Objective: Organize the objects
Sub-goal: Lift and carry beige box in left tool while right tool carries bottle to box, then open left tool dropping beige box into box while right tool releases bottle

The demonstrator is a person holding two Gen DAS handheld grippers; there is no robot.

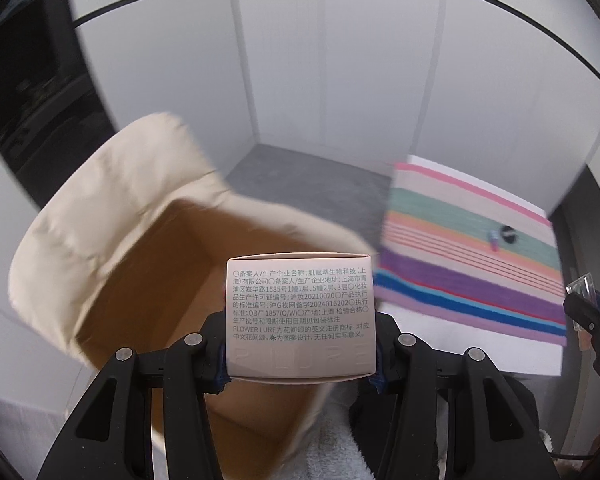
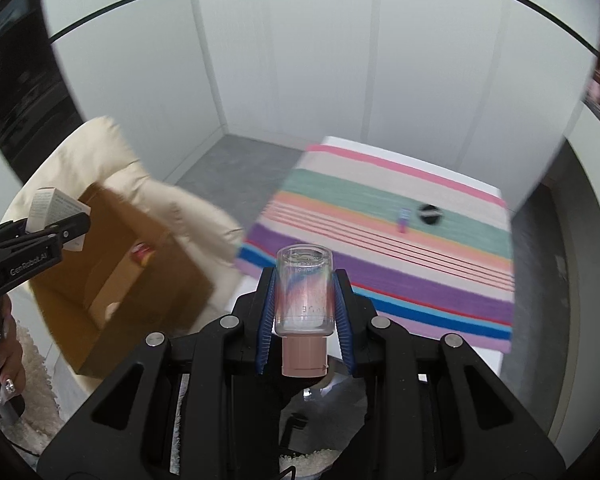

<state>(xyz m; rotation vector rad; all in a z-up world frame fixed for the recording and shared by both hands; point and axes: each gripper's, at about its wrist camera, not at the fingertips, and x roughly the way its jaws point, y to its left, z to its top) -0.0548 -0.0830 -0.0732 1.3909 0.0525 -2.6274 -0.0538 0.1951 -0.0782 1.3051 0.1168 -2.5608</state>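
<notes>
The left tool [image 1: 300,368] is clamped on a pale printed carton [image 1: 301,312] above the open storage box [image 1: 172,264]. The right tool [image 2: 303,312] grips a clear bottle [image 2: 303,288] beside it. On the striped cloth [image 2: 400,256] lie a black disc [image 2: 429,213] and, perhaps, a small tube [image 2: 403,220].

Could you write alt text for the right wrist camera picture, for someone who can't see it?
The right gripper clamps a clear bottle with a pink cap. Beyond lies a striped cloth bearing a black disc; at left, the left gripper holds a small box over a fabric-lined bin.

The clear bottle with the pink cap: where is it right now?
The clear bottle sits clamped in the right gripper, cap toward the camera, between the box and striped cloth.
</notes>
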